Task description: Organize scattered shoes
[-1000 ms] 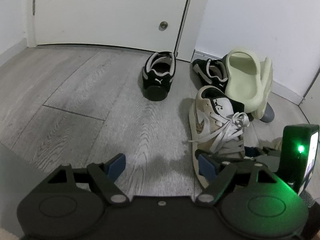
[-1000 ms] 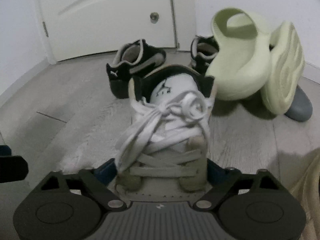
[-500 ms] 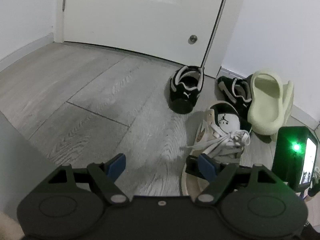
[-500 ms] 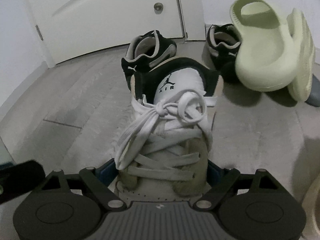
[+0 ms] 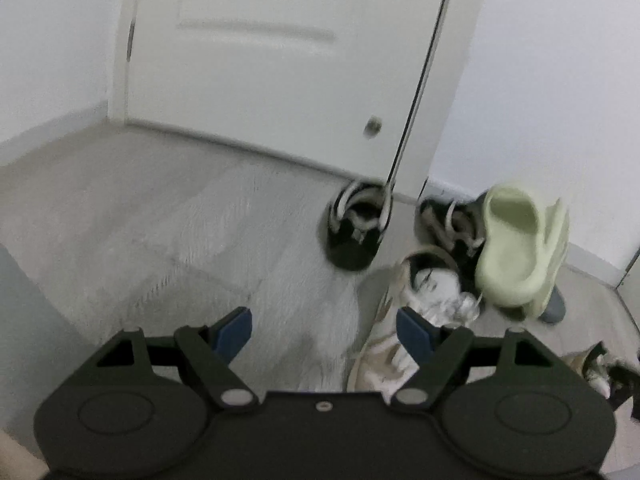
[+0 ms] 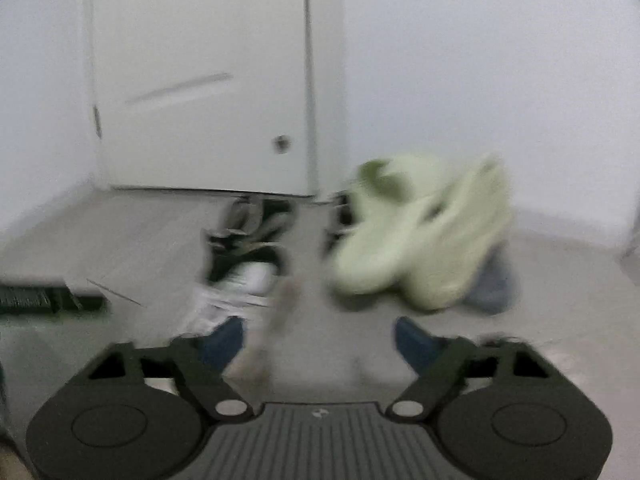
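Unfortunately no writing reads; left gripper (image 5: 325,330) and right gripper (image 6: 319,338) gape, released.

The left gripper (image 5: 324,330) is matte black plastic: two rounded housings with circular insets, each carrying angled linkage arms with triangular cut-outs, pale round pivot caps, and a small screw at the centre. Its fingers (image 5: 233,328) end in blue pads. The right gripper (image 6: 320,338) has the same build, with blue pads (image 6: 224,340) and a ribbed grey centre panel bearing a small round emblem.
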Action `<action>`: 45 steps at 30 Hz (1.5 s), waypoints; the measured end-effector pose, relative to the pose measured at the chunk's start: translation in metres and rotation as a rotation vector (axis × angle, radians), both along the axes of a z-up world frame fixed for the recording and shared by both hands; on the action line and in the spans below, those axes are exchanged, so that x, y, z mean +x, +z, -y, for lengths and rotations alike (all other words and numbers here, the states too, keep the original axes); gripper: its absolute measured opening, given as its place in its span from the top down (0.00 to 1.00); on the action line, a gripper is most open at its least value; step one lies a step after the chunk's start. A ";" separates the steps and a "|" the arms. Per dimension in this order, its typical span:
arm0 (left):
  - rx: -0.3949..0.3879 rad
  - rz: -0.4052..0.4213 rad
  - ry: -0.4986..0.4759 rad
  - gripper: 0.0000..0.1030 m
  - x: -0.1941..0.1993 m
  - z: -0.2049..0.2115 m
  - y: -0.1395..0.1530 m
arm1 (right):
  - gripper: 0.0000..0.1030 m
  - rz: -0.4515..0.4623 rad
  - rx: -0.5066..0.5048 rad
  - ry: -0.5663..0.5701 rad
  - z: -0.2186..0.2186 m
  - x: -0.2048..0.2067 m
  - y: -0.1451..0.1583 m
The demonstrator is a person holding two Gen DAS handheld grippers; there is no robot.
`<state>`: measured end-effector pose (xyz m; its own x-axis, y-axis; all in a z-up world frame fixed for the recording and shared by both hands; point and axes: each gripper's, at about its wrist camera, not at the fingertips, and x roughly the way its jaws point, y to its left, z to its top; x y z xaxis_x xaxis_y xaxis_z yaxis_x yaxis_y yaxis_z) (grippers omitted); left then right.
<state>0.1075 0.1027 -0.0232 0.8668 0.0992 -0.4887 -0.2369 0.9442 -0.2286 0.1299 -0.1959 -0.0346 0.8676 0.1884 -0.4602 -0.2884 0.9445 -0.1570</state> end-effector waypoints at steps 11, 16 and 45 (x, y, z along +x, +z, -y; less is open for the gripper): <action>0.066 0.110 -0.242 0.22 -0.018 0.061 0.016 | 0.83 -0.214 -0.051 -0.175 0.028 0.008 -0.040; 0.093 0.087 -0.277 0.22 -0.015 0.079 0.004 | 0.83 -0.323 0.044 -0.209 0.034 0.007 -0.046; 0.081 0.018 -0.314 0.21 0.004 0.079 -0.016 | 0.00 -0.141 -0.225 0.237 0.082 0.084 -0.042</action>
